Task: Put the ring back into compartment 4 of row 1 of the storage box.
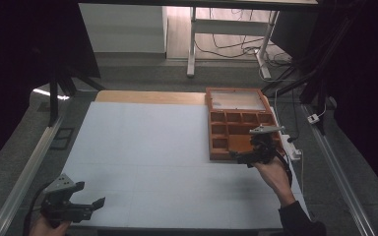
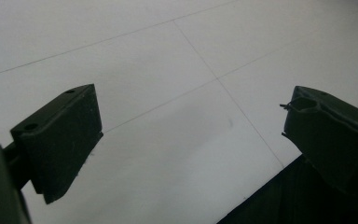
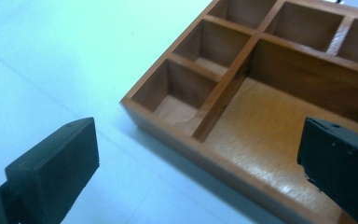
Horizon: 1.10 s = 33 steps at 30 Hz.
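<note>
Hovering at the near edge of the wooden compartment box [image 3: 261, 121], the right gripper [image 1: 256, 150] has its jaws spread wide with nothing between them. That box sits at the bench's [image 1: 142, 147] far right corner. The left gripper [image 1: 81, 196], jaws likewise apart and empty, hangs over the bench's near left corner.

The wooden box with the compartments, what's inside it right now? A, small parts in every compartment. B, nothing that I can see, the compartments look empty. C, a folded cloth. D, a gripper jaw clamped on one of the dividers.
B: in the right gripper view the wooden box shows bare wood floors in its compartments, and the right gripper hangs open at its near edge, gripping nothing.
</note>
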{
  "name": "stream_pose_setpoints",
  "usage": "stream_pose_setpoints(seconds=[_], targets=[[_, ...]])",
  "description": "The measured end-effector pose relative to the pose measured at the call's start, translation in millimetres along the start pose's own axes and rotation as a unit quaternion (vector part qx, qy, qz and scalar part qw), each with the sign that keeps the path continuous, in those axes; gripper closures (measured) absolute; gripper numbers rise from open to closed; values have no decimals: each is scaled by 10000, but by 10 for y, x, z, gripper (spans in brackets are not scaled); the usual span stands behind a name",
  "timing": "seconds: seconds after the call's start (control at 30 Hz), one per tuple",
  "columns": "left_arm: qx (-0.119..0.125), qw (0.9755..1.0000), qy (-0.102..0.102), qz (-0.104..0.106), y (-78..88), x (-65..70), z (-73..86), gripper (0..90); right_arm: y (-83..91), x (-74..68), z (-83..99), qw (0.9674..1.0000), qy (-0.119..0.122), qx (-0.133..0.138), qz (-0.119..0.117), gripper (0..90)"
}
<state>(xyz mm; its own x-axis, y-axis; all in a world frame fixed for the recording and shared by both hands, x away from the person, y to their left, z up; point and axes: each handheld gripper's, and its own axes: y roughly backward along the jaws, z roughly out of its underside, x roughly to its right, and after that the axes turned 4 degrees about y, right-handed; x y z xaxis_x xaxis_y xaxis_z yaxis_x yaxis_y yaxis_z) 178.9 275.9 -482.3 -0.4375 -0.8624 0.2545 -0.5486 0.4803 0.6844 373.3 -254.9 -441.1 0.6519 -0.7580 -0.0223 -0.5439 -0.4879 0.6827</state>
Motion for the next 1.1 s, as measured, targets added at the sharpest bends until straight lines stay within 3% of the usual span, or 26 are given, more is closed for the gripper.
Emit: stream_pose_setpoints(seconds=[0.43,1.1], targets=[[-7,10000,-3,-15,-1,2,2,42,161,-252,166,9997,128,68,-176,0],[-17,10000,5,-31,-3,5,0,42,487,-480,437,9994,166,171,-256,0]])
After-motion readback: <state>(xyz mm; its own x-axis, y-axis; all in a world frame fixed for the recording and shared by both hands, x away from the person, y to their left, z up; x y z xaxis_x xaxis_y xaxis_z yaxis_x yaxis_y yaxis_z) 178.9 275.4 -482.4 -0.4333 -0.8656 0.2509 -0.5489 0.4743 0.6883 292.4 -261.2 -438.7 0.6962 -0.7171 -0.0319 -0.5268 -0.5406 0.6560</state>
